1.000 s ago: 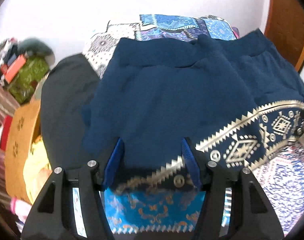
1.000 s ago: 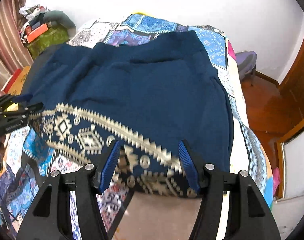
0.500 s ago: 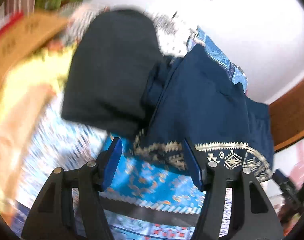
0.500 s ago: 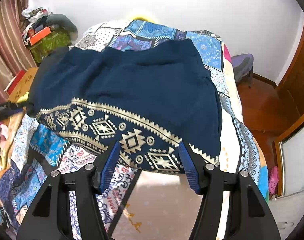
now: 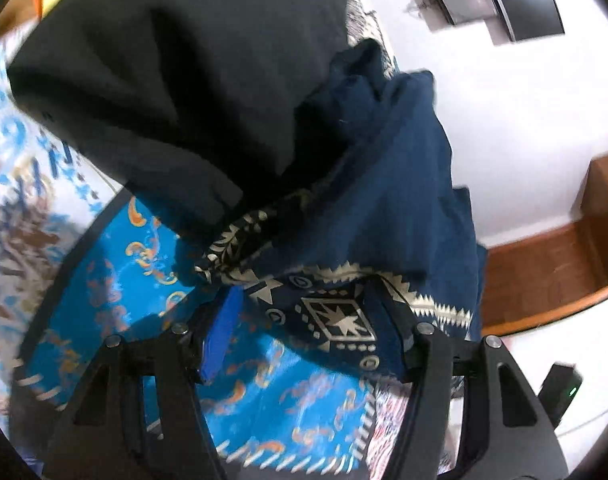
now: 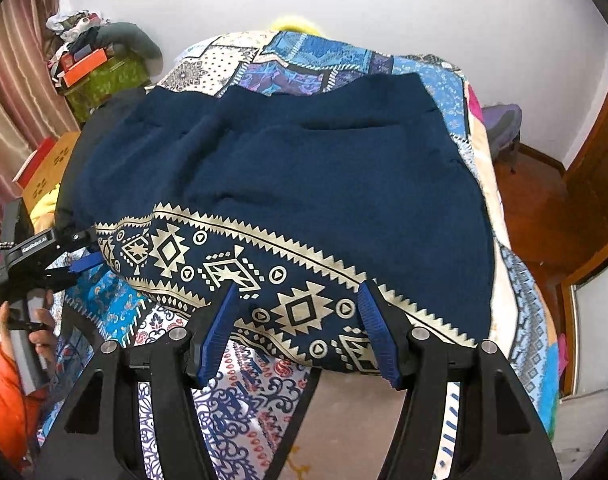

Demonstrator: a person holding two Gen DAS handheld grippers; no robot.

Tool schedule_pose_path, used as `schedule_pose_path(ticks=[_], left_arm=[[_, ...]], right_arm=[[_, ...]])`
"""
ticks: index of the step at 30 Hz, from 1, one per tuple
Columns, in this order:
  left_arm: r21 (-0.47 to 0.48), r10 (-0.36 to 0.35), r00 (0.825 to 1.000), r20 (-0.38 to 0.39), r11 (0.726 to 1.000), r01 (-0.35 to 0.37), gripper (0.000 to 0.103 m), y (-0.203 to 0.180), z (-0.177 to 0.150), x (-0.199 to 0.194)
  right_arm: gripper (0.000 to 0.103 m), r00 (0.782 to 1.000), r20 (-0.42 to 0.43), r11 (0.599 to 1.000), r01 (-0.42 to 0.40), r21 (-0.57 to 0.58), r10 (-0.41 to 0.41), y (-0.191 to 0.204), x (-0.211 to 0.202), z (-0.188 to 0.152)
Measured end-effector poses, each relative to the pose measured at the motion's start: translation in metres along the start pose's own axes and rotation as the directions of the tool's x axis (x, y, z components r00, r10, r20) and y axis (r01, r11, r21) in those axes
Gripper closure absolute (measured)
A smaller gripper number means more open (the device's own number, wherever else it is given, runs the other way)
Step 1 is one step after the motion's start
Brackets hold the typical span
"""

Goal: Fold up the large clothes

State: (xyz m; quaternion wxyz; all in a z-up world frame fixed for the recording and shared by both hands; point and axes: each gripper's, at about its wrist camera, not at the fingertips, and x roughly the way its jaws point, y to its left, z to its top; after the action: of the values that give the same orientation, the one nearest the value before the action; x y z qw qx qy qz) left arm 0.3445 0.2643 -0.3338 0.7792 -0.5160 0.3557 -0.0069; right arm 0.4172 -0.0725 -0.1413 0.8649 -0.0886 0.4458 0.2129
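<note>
A navy blue garment [image 6: 304, 168] with a cream-patterned hem [image 6: 239, 268] lies spread on the patchwork bedspread [image 6: 316, 56]. My right gripper [image 6: 299, 312] hovers open over the hem's near right part, its blue pads [image 6: 217, 332] apart with the hem showing between them. My left gripper [image 6: 89, 248] is at the hem's left corner, turned on its side. In the left wrist view the left gripper [image 5: 304, 292] is open. The hem [image 5: 336, 316] lies between its jaws and drapes over the right finger, while the left pad [image 5: 219, 332] stands clear of it.
A black garment [image 5: 183, 80] lies beside and partly under the navy one at its left. A hand [image 6: 43, 328] and an orange sleeve hold the left gripper. Left of the bed stand a cardboard box [image 6: 51, 164] and a cluttered green box [image 6: 103, 80]. A purple stool [image 6: 502, 120] stands right.
My left gripper rolled over and dropped to the hem's left corner, so its view has swung round. The right gripper barely shifted. The hem now lies flatter on the bed.
</note>
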Motion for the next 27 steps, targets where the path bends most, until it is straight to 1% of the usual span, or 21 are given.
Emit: schedule_pose_path(ticks=[1,3,5,7,10,12,14,15,16,17,18,20,22,24,27], left_arm=[[-0.009,-0.001,1.000,0.000,1.000,0.001,0.036,0.004,0.000,0.002],[-0.014,0.003,1.000,0.006,1.000,-0.003,0.035,0.007,-0.001,0.007],[0.005,0.004,1.000,0.023,1.000,-0.004,0.034,0.006,-0.002,0.009],[0.024,0.010,0.999,0.033,1.000,-0.011,0.034,0.002,-0.005,0.011],[0.011,-0.002,1.000,0.029,1.000,0.002,0.034,0.000,-0.003,0.010],[0.023,0.007,1.000,0.029,1.000,-0.007,0.035,-0.002,0.001,0.011],[0.040,0.025,0.999,0.040,0.999,-0.027,0.042,-0.007,0.006,0.011],[0.058,0.034,0.998,0.051,0.998,-0.037,0.053,-0.013,0.005,0.009],[0.086,0.047,0.997,0.064,0.995,-0.052,0.066,-0.019,0.004,0.006],[0.129,0.074,0.993,0.086,0.988,-0.085,0.073,-0.030,0.002,0.001],[0.159,0.090,0.991,0.101,0.982,-0.105,0.085,-0.039,0.002,-0.001],[0.229,0.126,0.982,0.139,0.961,-0.156,0.088,-0.059,-0.002,-0.010],[0.271,0.130,0.977,0.169,0.947,-0.173,0.090,-0.075,-0.005,-0.019],[0.318,0.120,0.972,0.203,0.931,-0.181,0.092,-0.095,-0.010,-0.033],[0.396,0.075,0.962,0.261,0.901,-0.177,0.094,-0.133,-0.014,-0.058]], right_arm=[[0.046,1.000,-0.004,1.000,0.001,0.000,-0.001,0.001,0.002,0.000],[0.045,1.000,-0.018,1.000,0.004,0.002,-0.004,0.001,0.007,0.000],[0.045,1.000,-0.030,1.000,-0.003,0.010,0.003,0.001,0.010,0.000],[0.046,0.999,-0.033,1.000,-0.011,0.015,0.011,0.003,0.011,-0.001],[0.045,0.999,-0.038,1.000,-0.015,0.013,0.016,0.005,0.013,-0.002],[0.045,0.999,-0.039,1.000,-0.014,0.005,0.014,0.007,0.013,-0.002],[0.045,0.999,-0.039,1.000,-0.012,0.002,0.012,0.007,0.012,-0.002],[0.045,0.999,-0.037,1.000,-0.012,0.002,0.012,0.007,0.011,-0.001],[0.045,0.999,-0.037,1.000,-0.012,0.004,0.012,0.006,0.011,-0.001],[0.045,0.999,-0.038,1.000,-0.012,0.009,0.012,0.005,0.009,0.000],[0.045,0.999,-0.038,1.000,-0.010,0.011,0.011,0.004,0.009,0.001],[0.045,0.999,-0.033,1.000,-0.003,0.015,0.003,0.003,0.006,0.004],[0.045,1.000,-0.026,1.000,-0.001,0.018,0.002,0.001,0.003,0.009],[0.045,1.000,-0.015,1.000,-0.005,0.021,0.005,0.001,-0.002,0.015],[0.045,1.000,0.016,1.000,-0.007,0.014,0.007,0.004,-0.009,0.027]])
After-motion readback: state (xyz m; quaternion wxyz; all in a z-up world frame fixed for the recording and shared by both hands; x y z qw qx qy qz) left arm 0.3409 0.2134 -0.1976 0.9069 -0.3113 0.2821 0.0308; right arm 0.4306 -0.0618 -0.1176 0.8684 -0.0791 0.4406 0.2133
